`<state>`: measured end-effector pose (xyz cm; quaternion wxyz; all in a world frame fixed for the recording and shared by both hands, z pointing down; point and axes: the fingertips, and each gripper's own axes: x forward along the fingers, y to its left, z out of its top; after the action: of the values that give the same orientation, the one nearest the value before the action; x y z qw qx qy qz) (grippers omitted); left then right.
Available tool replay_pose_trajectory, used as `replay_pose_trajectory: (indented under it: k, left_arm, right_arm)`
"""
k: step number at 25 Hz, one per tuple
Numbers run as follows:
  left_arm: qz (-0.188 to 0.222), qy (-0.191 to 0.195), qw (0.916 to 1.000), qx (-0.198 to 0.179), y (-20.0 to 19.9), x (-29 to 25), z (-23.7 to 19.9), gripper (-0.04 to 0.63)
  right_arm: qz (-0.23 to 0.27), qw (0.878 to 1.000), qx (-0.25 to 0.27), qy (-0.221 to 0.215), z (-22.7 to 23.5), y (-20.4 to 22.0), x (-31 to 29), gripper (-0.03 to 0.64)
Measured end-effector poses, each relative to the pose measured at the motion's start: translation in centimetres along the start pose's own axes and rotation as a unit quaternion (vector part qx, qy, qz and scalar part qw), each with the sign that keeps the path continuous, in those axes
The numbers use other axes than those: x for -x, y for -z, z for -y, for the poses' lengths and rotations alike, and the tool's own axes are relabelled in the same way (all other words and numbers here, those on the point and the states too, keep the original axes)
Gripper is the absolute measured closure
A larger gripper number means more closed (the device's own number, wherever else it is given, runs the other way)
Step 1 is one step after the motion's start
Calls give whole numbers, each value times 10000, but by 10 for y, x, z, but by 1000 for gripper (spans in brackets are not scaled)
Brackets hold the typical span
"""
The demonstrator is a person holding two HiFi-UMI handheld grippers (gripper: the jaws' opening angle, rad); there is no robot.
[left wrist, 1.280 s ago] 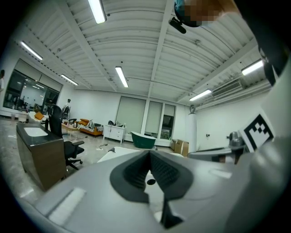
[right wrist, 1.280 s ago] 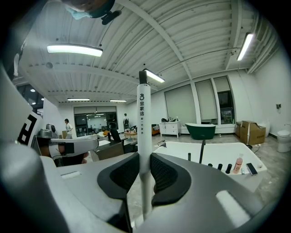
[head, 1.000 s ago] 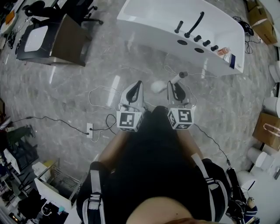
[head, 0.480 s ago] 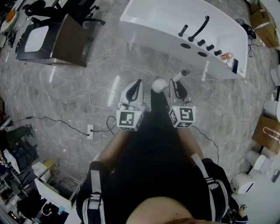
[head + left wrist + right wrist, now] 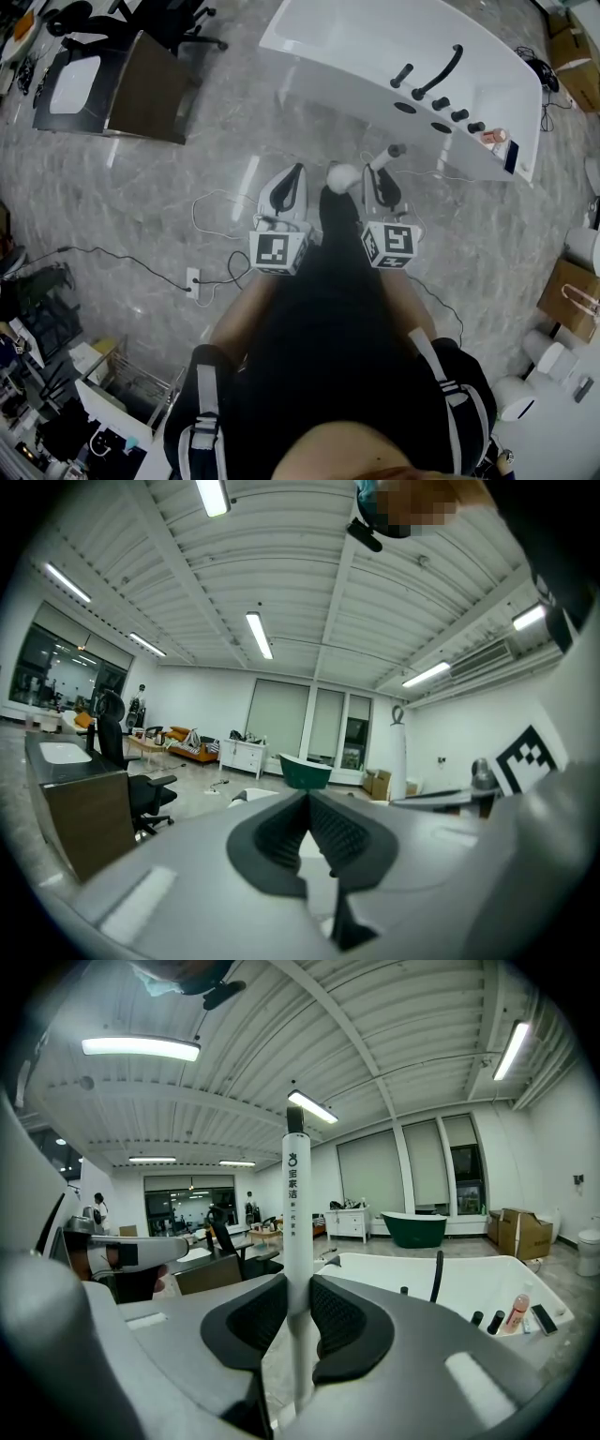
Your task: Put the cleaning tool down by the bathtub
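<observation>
The cleaning tool is a white stick with a round white head (image 5: 340,176) and a dark end cap (image 5: 397,150). My right gripper (image 5: 380,180) is shut on its handle (image 5: 297,1213), which stands upright between the ribbed pads. The white bathtub (image 5: 375,56) lies just ahead on the marble floor, and in the right gripper view the bathtub (image 5: 450,1283) sits right of the handle. My left gripper (image 5: 294,178) hovers beside the right one, jaws closed with nothing between them (image 5: 307,829).
A black faucet (image 5: 442,69) and knobs stand on the tub's near ledge, with a bottle (image 5: 494,138) at its right end. Cables (image 5: 211,208) and a power strip (image 5: 192,278) lie on the floor. A desk (image 5: 112,86) is upper left, boxes (image 5: 570,283) right.
Both grippers and the person have moved forward, so the bathtub lies closer to them. The tool stays held in the right gripper the same way.
</observation>
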<state>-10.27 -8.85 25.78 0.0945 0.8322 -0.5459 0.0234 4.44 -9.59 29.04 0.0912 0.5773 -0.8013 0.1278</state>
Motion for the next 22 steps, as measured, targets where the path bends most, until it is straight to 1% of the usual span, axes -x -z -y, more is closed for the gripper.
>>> replay_pose_trajectory:
  k: [3,7,15,22]
  left_arm:
    - [20,-22,10000,-6,0,-27,-9,588]
    - [-108,-61,9999,82,9,-57,-20,588]
    - [-230,-105,9994,215,22,-114,-32,588]
    - [-272,-201,9992,231,63,-161,-50,588]
  right_arm:
    - [-42,10000,-17,-24,10,1,-27,537]
    - [-149,9999,-37,-53,20,6,-58,535]
    - [-306,9995,-111,-19,45,20,-110,535]
    - [-433,9989,-199,3,70,50,-156,535]
